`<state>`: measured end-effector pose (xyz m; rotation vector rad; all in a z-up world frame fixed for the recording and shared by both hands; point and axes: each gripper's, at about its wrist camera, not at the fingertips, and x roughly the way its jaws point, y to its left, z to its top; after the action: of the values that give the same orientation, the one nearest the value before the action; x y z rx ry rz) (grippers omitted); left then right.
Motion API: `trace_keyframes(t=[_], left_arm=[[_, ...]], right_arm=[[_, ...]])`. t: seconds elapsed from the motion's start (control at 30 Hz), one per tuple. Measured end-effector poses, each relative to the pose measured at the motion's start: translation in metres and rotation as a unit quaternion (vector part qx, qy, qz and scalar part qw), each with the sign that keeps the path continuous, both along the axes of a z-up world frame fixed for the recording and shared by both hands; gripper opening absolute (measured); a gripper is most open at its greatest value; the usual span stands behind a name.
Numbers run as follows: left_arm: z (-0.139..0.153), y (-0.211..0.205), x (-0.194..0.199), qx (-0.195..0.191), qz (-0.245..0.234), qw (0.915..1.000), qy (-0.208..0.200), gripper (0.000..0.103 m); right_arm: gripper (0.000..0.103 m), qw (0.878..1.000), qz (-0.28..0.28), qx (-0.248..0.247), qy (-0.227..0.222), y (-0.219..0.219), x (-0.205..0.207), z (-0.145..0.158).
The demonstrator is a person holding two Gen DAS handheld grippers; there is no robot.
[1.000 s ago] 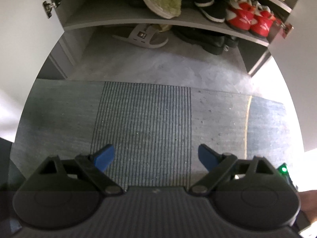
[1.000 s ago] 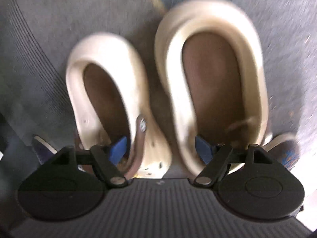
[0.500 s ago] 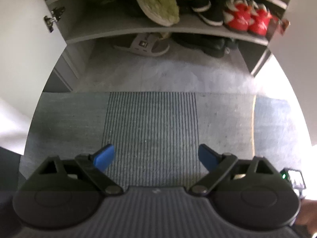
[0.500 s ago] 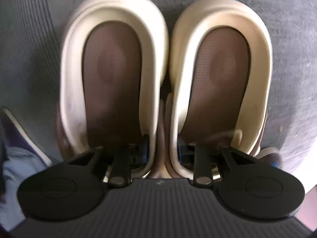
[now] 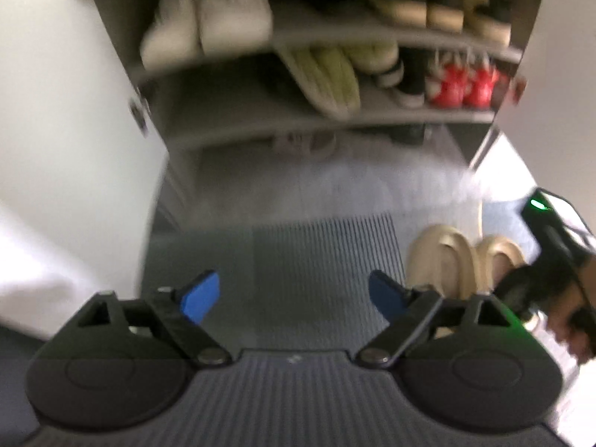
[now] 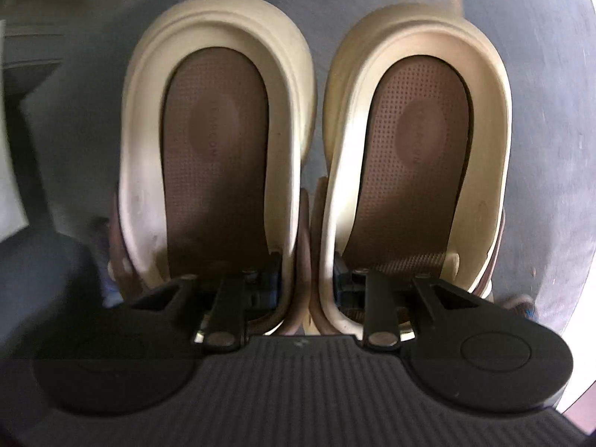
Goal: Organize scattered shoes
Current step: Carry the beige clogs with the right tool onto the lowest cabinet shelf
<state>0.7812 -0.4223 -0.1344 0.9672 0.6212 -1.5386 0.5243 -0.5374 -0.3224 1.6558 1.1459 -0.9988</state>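
Note:
Two cream clogs with brown insoles fill the right wrist view, the left clog (image 6: 219,141) and the right clog (image 6: 417,149) pressed side by side. My right gripper (image 6: 307,283) is shut on their two touching inner walls, one finger inside each clog, and the pair hangs above the grey mat. The same cream clogs (image 5: 462,257) show low at the right of the left wrist view, under the right gripper's black body (image 5: 551,246) and a hand. My left gripper (image 5: 292,294) is open, its blue pads over the ribbed mat with nothing between them.
An open shoe cabinet (image 5: 335,119) stands ahead, with white sneakers (image 5: 208,26), green slippers (image 5: 331,70), red shoes (image 5: 465,85) and beige shoes (image 5: 428,0) on its shelves. A grey slide (image 5: 305,143) lies on the cabinet floor. A white door (image 5: 74,130) stands at the left.
The right gripper closed on the inner walls of the two clogs, pulled them together and lifted them. The left gripper rose and tilted up, so more shelves and the clogs came into its view.

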Motion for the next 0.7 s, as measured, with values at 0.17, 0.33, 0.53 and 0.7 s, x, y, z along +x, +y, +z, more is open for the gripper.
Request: trace_keyframes(t=[0.17,0.33,0.53,0.7], left_arm=[[-0.016,-0.007,0.047,-0.026,-0.031,0.9981,-0.046,0.096],[-0.091,0.0,0.063,-0.03,-0.047,0.9921,-0.112,0.096],[-0.185,-0.002,0.049,-0.007,-0.039,0.9866,-0.158,0.096],[-0.26,-0.054,0.022,0.001,0.026,0.9832,-0.181,0.095]], right_arm=[[0.029,0.998,0.031,-0.058,-0.018,-0.082,0.093,0.042],[0.029,0.989,0.043,-0.121,-0.072,-0.158,0.173,0.034],[0.029,0.975,0.058,-0.189,-0.098,-0.213,0.214,0.037],[0.029,0.971,0.08,-0.208,-0.09,-0.238,0.228,0.035]])
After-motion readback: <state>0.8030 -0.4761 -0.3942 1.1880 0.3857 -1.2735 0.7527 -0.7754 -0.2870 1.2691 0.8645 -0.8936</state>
